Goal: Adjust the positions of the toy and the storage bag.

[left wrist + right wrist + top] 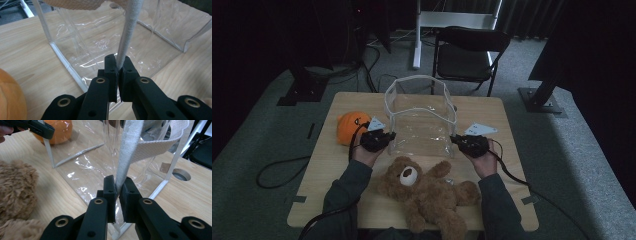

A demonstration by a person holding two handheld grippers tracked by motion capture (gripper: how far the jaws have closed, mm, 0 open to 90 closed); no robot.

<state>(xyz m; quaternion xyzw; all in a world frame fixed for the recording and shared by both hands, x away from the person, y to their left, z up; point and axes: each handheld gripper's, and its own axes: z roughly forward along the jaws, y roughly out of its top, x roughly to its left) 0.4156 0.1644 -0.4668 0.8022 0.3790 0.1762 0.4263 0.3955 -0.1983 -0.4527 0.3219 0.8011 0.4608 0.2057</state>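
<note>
Clear bag (421, 117) upright — mouth skyward

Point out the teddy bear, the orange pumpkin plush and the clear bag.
teddy bear (428, 192): high view, on its belly.
orange pumpkin plush (348, 127): high view, on its side.
clear bag (419, 127): high view, on its front wall.

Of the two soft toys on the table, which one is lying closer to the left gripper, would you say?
The orange pumpkin plush, right beside the left gripper at the clear bag's left side. The brown teddy bear lies farther off, at the near edge between the person's forearms.
</note>
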